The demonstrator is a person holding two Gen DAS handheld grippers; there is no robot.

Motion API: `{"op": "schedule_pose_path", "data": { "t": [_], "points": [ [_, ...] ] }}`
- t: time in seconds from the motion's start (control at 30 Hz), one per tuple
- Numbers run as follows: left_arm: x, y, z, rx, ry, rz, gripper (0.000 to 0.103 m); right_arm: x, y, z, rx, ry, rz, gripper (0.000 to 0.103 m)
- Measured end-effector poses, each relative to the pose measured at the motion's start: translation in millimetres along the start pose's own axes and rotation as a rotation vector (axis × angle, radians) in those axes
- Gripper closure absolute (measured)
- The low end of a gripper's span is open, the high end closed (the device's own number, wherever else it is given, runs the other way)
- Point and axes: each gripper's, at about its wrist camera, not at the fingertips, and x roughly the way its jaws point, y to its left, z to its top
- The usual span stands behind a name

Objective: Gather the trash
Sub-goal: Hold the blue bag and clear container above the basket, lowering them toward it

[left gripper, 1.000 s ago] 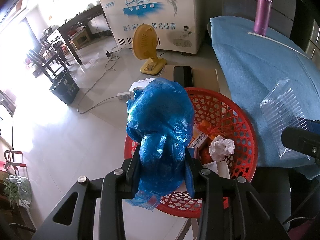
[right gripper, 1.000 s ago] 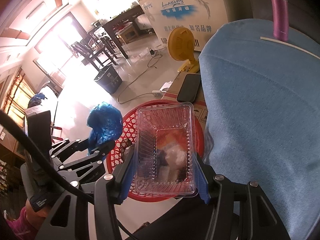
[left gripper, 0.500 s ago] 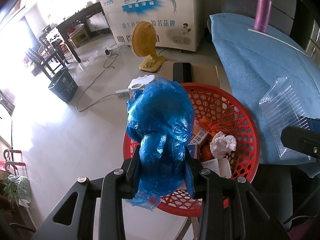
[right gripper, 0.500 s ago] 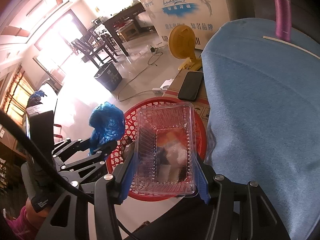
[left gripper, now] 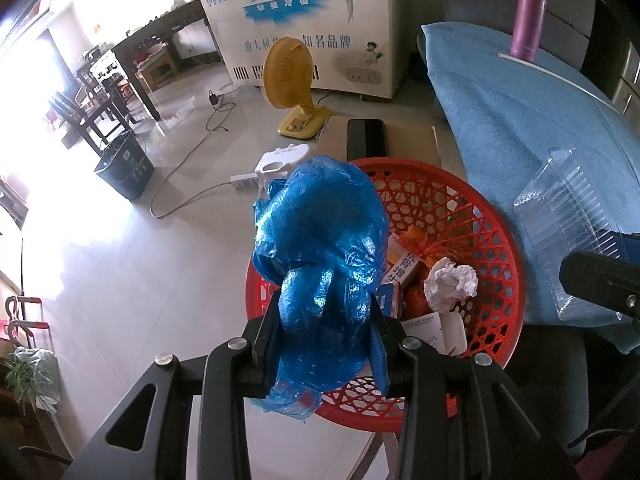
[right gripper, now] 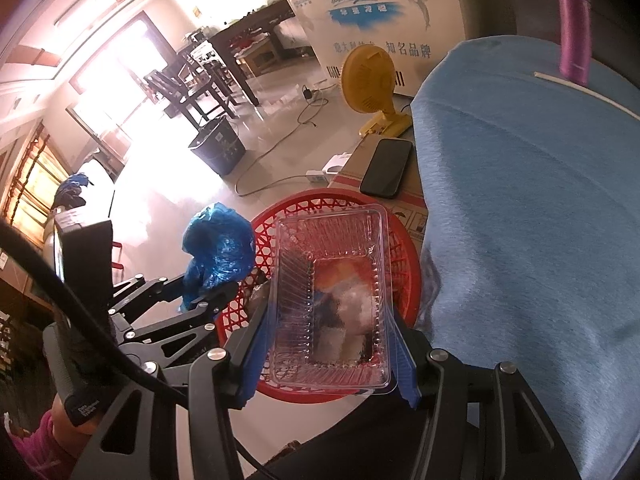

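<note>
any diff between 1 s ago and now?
Nothing let go or picked up. Left gripper stays shut on the blue bag, right gripper on the clear tray, both over the red basket. Only a slight drift of the view; basket contents unchanged.

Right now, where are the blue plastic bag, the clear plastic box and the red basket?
blue plastic bag (left gripper: 324, 236): left wrist view, on its bulging upper part.
clear plastic box (right gripper: 332, 300): right wrist view, on its see-through bottom.
red basket (left gripper: 496, 256): left wrist view, on the bare lattice wall at its right side.
</note>
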Motion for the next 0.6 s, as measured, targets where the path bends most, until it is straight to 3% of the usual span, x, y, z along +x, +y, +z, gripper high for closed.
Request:
{"op": "schedule_pose_path", "data": {
  "t": [0.6],
  "points": [
    [22.4, 3.4, 2.0, -0.009, 0.044, -0.010, 0.064, 18.4, 1.9, 6.8, 0.024, 0.028, -0.008, 0.045]
  ]
}}
